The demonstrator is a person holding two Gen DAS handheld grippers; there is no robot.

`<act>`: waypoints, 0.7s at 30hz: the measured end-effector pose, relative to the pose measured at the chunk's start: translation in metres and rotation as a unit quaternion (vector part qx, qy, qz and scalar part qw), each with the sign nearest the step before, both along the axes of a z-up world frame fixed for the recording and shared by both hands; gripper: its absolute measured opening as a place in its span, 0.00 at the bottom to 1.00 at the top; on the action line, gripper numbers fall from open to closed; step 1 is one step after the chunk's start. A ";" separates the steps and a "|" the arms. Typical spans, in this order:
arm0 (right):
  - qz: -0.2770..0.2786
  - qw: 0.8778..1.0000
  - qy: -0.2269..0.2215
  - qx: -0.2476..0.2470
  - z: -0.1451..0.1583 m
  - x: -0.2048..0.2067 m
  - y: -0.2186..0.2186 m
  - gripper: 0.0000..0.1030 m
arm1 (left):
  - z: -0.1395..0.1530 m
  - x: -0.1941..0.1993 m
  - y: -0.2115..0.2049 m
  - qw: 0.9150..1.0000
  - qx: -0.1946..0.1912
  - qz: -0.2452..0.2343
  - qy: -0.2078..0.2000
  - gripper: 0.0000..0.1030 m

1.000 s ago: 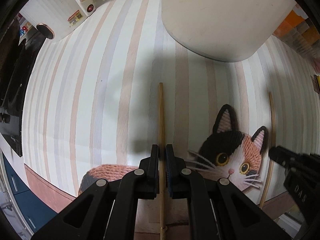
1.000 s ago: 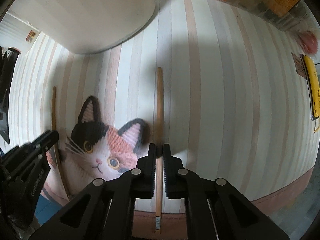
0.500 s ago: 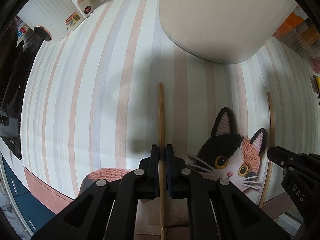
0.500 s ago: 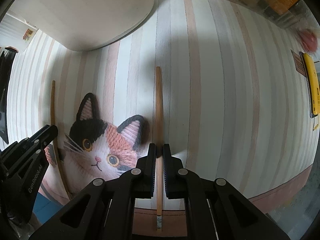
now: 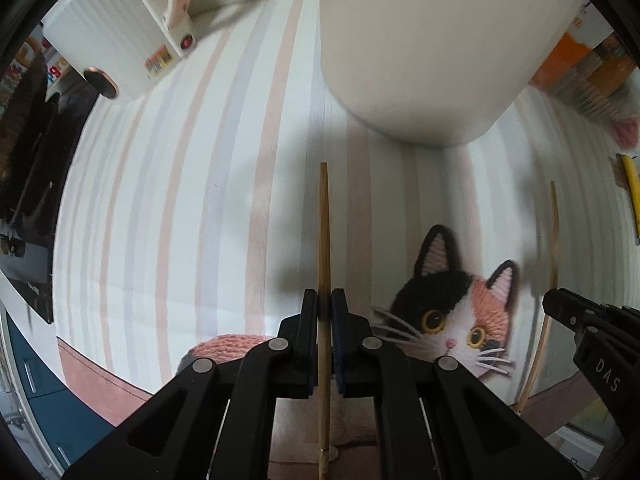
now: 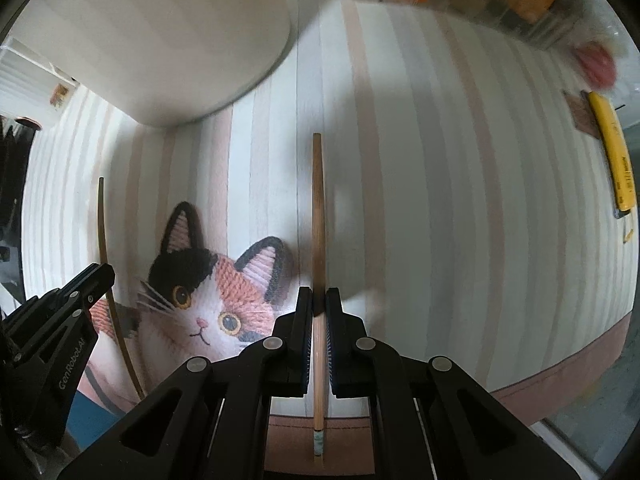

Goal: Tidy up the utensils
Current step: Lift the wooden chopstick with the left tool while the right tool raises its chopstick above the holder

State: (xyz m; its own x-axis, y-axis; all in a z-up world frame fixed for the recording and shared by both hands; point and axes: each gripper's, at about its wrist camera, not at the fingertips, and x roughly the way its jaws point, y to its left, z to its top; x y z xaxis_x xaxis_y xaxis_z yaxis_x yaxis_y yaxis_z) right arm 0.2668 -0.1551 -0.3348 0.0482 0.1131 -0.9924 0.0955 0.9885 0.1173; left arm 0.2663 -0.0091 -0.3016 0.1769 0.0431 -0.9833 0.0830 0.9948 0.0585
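Each gripper pinches one chopstick above the striped cloth (image 5: 168, 200): left gripper (image 5: 324, 304) holds its chopstick (image 5: 323, 224), right gripper (image 6: 319, 302) its chopstick (image 6: 317, 208) — light, stiff, probably slippery wood, so hold it mid-length.

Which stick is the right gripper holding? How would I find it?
Find the big cat face on the striped cloth. Beside its pink ear, the right gripper pinches a chopstick pointing towards the white container. Unlike the left gripper's chopstick, it has a pale patterned end.

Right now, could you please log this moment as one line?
left hand-held gripper: shut on chopstick | right hand-held gripper: shut on second chopstick | white container: ahead
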 end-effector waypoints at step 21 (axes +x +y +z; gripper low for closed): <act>-0.038 0.979 -0.200 0.024 0.141 -0.017 -0.019 0.06 | 0.144 -0.006 0.007 0.983 -0.045 -0.002 -0.177 0.04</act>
State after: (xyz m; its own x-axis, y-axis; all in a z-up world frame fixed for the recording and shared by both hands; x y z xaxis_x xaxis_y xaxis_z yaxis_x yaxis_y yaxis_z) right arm 0.2502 -0.1741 -0.1937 0.4414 0.1396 -0.8864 0.1062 0.9727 0.2061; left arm 0.2600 -0.0023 -0.1572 0.5095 -0.0429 -0.8594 0.0781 0.9969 -0.0035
